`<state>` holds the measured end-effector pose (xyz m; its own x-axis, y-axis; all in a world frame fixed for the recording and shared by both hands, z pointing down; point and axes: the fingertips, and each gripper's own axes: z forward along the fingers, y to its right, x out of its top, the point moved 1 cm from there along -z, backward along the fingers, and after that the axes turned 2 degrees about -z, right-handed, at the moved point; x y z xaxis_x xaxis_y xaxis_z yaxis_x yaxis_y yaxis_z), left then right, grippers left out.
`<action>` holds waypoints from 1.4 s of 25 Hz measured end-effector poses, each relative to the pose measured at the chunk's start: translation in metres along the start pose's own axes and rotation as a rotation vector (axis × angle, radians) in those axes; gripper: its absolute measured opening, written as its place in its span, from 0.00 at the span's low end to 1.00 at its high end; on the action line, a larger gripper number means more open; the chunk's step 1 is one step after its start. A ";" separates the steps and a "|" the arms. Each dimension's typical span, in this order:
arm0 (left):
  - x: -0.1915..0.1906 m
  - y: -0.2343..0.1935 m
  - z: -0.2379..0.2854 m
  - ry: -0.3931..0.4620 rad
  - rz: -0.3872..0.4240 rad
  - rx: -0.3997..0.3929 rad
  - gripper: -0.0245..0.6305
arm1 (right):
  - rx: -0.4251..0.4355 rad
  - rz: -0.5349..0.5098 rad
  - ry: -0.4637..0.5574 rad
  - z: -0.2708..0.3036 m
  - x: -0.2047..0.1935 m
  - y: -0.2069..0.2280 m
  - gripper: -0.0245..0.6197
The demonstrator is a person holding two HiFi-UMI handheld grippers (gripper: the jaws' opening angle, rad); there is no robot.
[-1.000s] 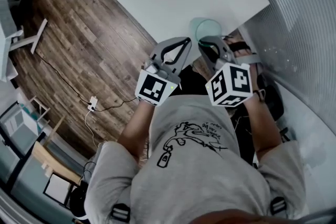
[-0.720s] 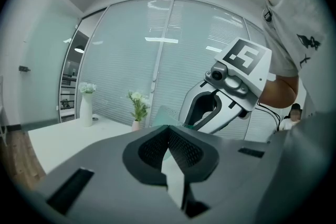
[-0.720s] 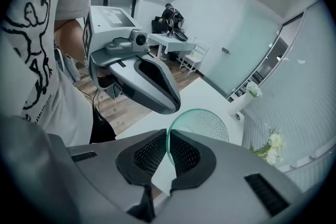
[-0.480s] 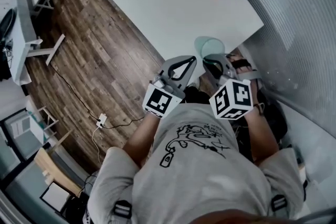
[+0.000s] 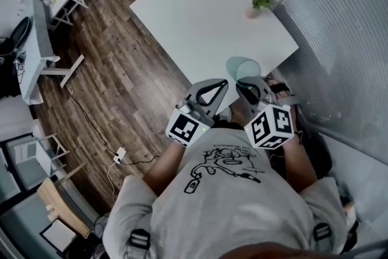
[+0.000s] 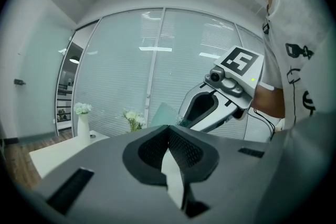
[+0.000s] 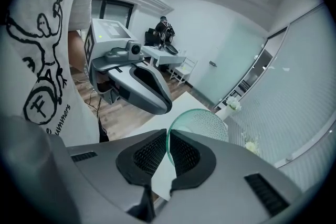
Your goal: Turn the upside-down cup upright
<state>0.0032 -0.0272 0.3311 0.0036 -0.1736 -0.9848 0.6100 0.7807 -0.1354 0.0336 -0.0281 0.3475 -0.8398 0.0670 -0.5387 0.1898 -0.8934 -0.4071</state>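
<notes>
Translucent green textured cup [image 7: 207,122] was pinched by its rim in the right tool [image 7: 168,143], its body reaching beyond the tips over the white bench [image 5: 200,15] edge. The left tool [image 6: 169,136], clenched and empty, hung just beside.

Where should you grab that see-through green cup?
At the rim of the cup, with one pad inside and one outside, coming from the person's side. The wall is thin, so it slips between nearly closed jaws. The right gripper pinches it there now.
</notes>
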 end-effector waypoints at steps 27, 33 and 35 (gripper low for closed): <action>0.026 -0.002 -0.008 -0.012 0.024 -0.176 0.43 | 0.208 0.511 0.521 -0.036 0.003 0.022 0.11; 0.027 0.002 -0.007 -0.019 0.042 -0.258 0.51 | 0.329 0.578 0.602 -0.043 0.009 0.013 0.11; 0.029 0.001 -0.008 -0.019 0.039 -0.278 0.54 | 0.356 0.594 0.629 -0.045 0.013 0.011 0.11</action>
<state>-0.0020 -0.0265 0.3018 0.0394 -0.1489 -0.9881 0.3686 0.9212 -0.1242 0.0477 -0.0175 0.3030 -0.2059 -0.3087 -0.9286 0.2449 -0.9350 0.2566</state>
